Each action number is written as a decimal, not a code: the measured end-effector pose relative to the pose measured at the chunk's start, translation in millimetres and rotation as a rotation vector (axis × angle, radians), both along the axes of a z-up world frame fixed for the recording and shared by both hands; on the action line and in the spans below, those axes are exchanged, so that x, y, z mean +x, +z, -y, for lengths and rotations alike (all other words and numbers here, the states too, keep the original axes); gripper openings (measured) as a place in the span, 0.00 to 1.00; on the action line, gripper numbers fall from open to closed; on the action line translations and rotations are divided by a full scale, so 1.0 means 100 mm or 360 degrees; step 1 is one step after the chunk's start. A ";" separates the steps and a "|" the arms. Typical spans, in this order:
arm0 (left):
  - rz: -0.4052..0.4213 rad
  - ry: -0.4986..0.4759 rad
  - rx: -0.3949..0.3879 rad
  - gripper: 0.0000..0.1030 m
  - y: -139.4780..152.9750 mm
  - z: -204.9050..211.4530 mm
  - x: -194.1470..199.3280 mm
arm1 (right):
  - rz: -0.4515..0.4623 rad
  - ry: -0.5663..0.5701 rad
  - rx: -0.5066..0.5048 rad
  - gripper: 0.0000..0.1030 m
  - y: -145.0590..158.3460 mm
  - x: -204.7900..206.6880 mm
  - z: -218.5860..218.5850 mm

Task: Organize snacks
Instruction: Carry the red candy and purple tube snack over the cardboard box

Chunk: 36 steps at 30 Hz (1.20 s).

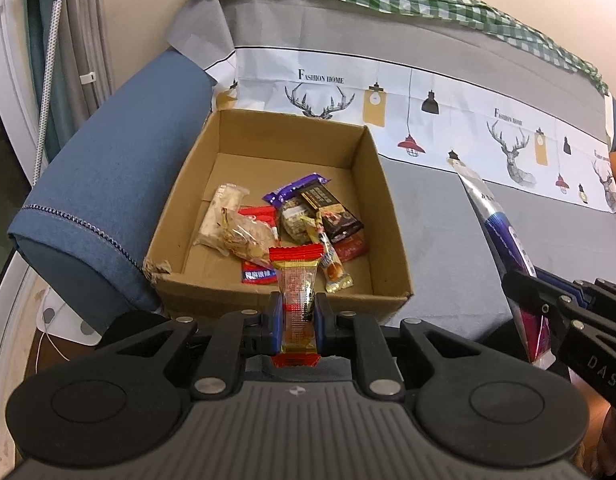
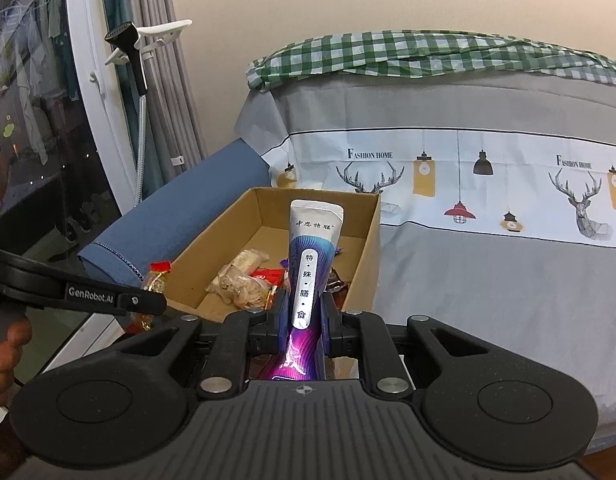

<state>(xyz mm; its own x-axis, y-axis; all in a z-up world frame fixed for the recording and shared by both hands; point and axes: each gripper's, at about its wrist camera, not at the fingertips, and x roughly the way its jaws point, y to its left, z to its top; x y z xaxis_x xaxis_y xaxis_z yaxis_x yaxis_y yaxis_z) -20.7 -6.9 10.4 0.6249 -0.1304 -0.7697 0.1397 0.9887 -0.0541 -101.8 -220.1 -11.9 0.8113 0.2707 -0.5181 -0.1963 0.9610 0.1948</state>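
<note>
An open cardboard box (image 1: 386, 216) stands on a grey-covered sofa and holds several wrapped snacks (image 1: 247, 236). My left gripper (image 1: 297, 306) is shut on a clear snack packet with red ends (image 1: 297, 280), held over the box's near wall. My right gripper (image 2: 303, 316) is shut on a tall white, blue and purple pouch (image 2: 314, 248), held upright in front of the box (image 2: 372, 248). The right gripper and its pouch (image 1: 504, 236) also show at the right of the left wrist view. The left gripper and its packet (image 2: 157, 280) show at the left of the right wrist view.
A blue sofa armrest (image 1: 107, 200) lies left of the box. The grey sofa cover with a deer-print band (image 1: 448, 112) spreads to the right. A green checked cloth (image 2: 408, 54) lies on the backrest. A garment steamer (image 2: 137, 64) and curtains stand at far left.
</note>
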 end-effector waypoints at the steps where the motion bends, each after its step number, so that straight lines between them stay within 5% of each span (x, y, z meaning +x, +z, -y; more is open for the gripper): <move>1: 0.0003 0.0003 0.0001 0.16 0.01 -0.02 0.04 | -0.0002 0.0004 -0.0005 0.16 -0.01 0.03 -0.02; 19: 0.0007 0.0068 0.0057 0.16 0.06 -0.24 0.83 | -0.0070 0.0065 0.0041 0.16 -0.08 0.77 -0.24; 36: -0.0085 0.0038 0.0112 0.16 -0.28 -0.15 1.68 | -0.0189 0.0074 0.0045 0.16 -0.42 1.56 -0.39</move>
